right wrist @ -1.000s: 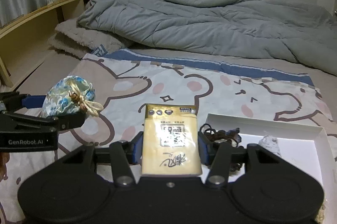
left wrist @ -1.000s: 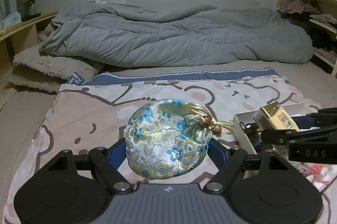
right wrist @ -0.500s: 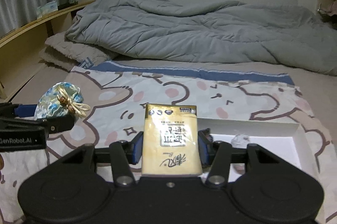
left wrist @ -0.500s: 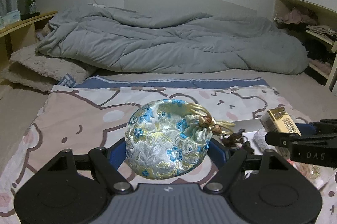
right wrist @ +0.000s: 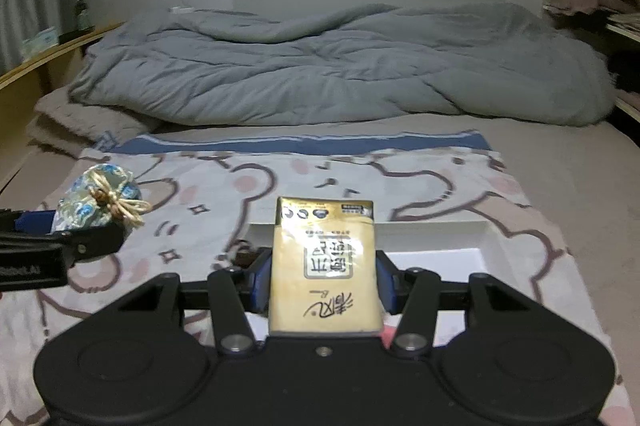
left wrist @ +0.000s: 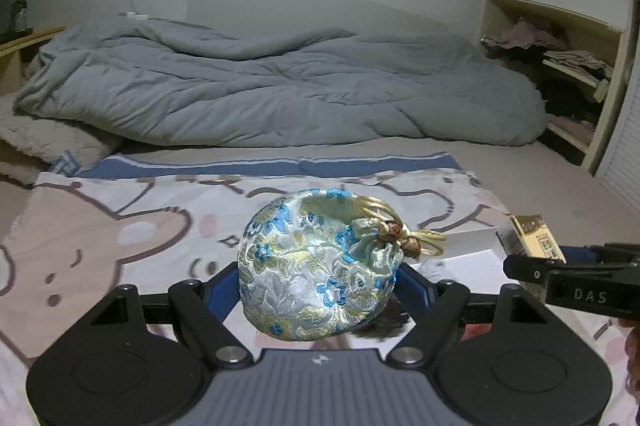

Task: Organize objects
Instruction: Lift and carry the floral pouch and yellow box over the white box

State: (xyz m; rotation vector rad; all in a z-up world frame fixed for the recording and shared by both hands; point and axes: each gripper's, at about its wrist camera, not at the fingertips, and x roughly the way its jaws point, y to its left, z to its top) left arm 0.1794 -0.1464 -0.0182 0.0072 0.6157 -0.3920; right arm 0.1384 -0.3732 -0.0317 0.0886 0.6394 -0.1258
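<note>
My left gripper (left wrist: 318, 282) is shut on a round brocade drawstring pouch (left wrist: 316, 266), blue and gold flowers, its cord knot facing right. It hangs above the cartoon-bear blanket (left wrist: 100, 226). My right gripper (right wrist: 323, 276) is shut on a flat gold packet (right wrist: 324, 266) with printed characters, held upright over the white tray (right wrist: 440, 258). In the right wrist view the pouch (right wrist: 96, 201) and the left gripper's finger sit at the left edge. The left wrist view shows the gold packet (left wrist: 534, 238) at the right, above the tray (left wrist: 472, 250).
A crumpled grey duvet (left wrist: 280, 93) fills the far half of the bed. Dark tangled items (right wrist: 240, 254) lie in the tray's left end. Shelves with folded clothes (left wrist: 560, 57) stand at the right; a wooden ledge with a bottle (left wrist: 20, 9) runs along the left.
Both grippers have moved sideways across the bed with their loads still held; the view has swung right. The tray now lies straight under the gold packet.
</note>
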